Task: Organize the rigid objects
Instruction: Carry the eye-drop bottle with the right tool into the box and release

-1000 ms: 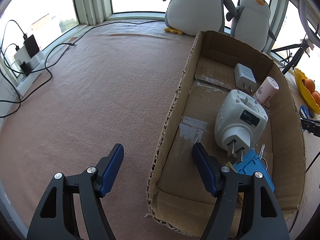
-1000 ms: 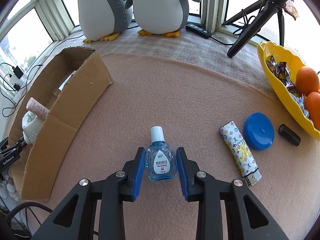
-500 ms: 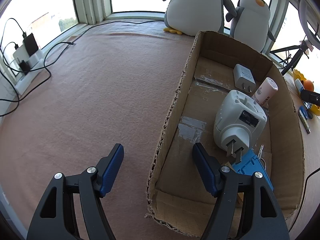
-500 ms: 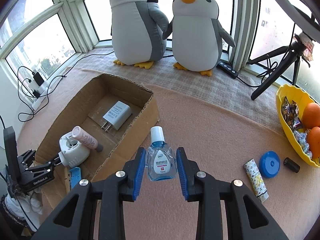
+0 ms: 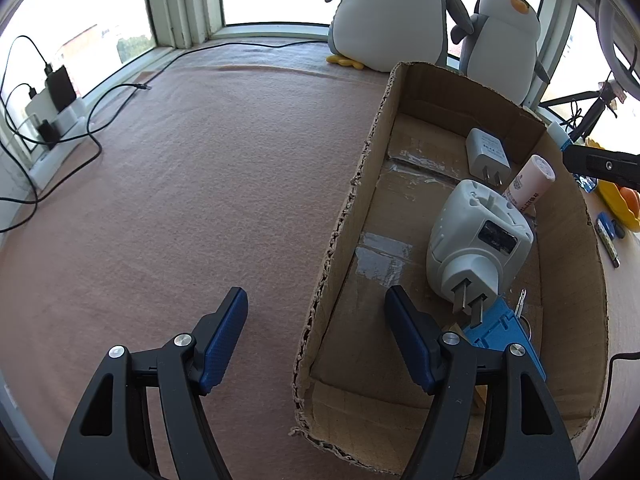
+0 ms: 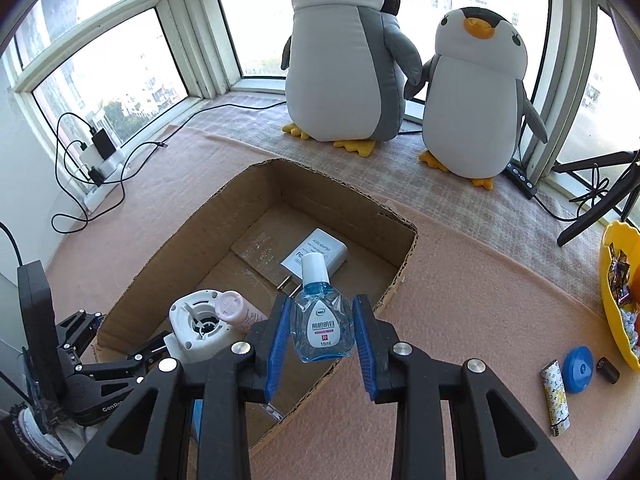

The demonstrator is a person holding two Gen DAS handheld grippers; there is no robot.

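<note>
The box [image 6: 256,264] lies on the mat [image 5: 200,184], in front of two penguins [image 6: 344,52] that stand side by side at the window. In the box: a charger [image 6: 320,250] at the far end, a tube [image 6: 236,310] leaning on the adapter [image 5: 478,236] mid-box, a case [image 5: 500,328] at the near end under the adapter's prongs. The right gripper [image 6: 320,336] holds the bottle [image 6: 320,320] above the box's near right wall. The left gripper [image 5: 316,336] straddles the box's left wall, one finger inside, one outside. Right of the box on the mat lie a lighter [image 6: 556,398], a disc [image 6: 577,369] and a cylinder [image 6: 608,369] in a row, beside the bowl [image 6: 616,304]. A power strip [image 6: 100,160] sits by the left window.
</note>
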